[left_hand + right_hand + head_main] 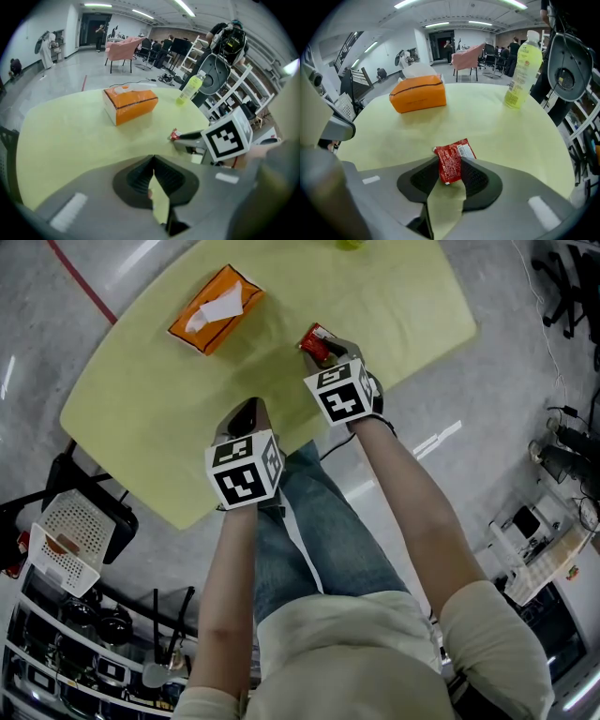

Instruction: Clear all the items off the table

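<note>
Nearest me, both forearms reach out over my knees, and both tools are pitched steeply down toward the tabletop (141,409). My left hand-held gripper (246,413) hangs over the near edge at about 11 o'clock. Its jaws are together with nothing between them, so it is idle. My right hand-held gripper (451,165) is a bit farther out at 1 o'clock. Its jaws are part-way closed around the red packet (453,159), and both pads look pressed on its sides. The top of the packet pokes out past the tips. The packet seems to be at the tabletop or barely off it, and I can't tell which. I judge the step to be the pick of the first item, with the grip made and the carry-off not yet done. The next move calls for a firm pinch on the thin, crinkly foil, then a straight lift before swinging off the tabletop. Farther out at 11 o'clock the orange tissue box (216,308) is untouched. At the far edge near 12 o'clock stands the yellow-green bottle (523,70), upright and well apart from the box. Both are left to clear.
</note>
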